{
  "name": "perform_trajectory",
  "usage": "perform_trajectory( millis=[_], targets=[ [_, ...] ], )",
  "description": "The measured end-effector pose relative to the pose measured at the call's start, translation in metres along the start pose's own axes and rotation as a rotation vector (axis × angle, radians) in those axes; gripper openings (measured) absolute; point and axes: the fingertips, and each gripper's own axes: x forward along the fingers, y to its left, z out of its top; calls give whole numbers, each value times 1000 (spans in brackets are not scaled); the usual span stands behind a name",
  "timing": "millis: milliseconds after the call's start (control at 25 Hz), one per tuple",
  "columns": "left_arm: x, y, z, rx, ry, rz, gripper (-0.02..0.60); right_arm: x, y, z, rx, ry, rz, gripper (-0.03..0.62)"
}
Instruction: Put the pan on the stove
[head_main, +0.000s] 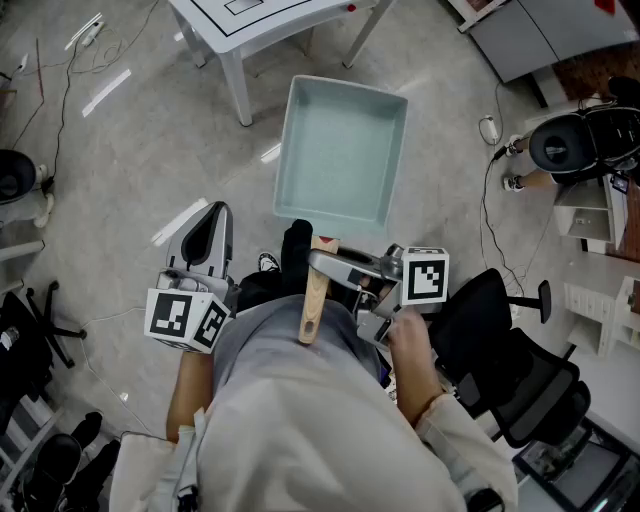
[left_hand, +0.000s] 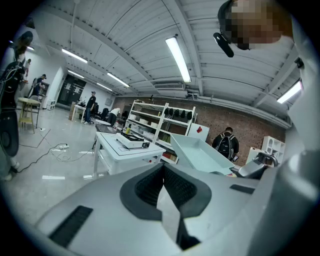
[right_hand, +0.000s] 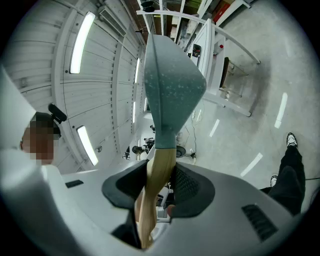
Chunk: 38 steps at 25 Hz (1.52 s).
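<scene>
Closest to us, the right gripper (head_main: 325, 265) pinches the wooden handle (right_hand: 159, 170) between its pads, with the handle's free end hanging back toward our body. The left gripper (left_hand: 162, 187) rides beside it on the left, its jaws pressed together on nothing, and it plays no part in the carry.

Out past the right gripper's jaws, the square teal pan (head_main: 340, 150) hangs in the air over the floor, held by that one handle and resting on nothing.

Farther ahead, beyond the pan's far edge and a little to the left of both grippers, stands the white table (left_hand: 112, 152) with the stove (left_hand: 131, 140) on top.

We judge this to be the carrying step: the pan is lifted but has not reached the stove. The next move calls for bringing the right gripper forward and leftward until the pan is over the stove. The grip must stay firm so the pan does not droop, and then the pan must be lowered flat before the jaws let go.
</scene>
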Motion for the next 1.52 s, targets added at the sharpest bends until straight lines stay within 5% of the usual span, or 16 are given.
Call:
perform_trajectory(
  millis=[400,1520],
  targets=[
    [19,-20,7,2,-12,-34,8,-6,-2,13,-12,15,-11,153],
    [262,-21,80,-1,-82,57,8,-44,-40,272,-59,133,9,160]
  ],
)
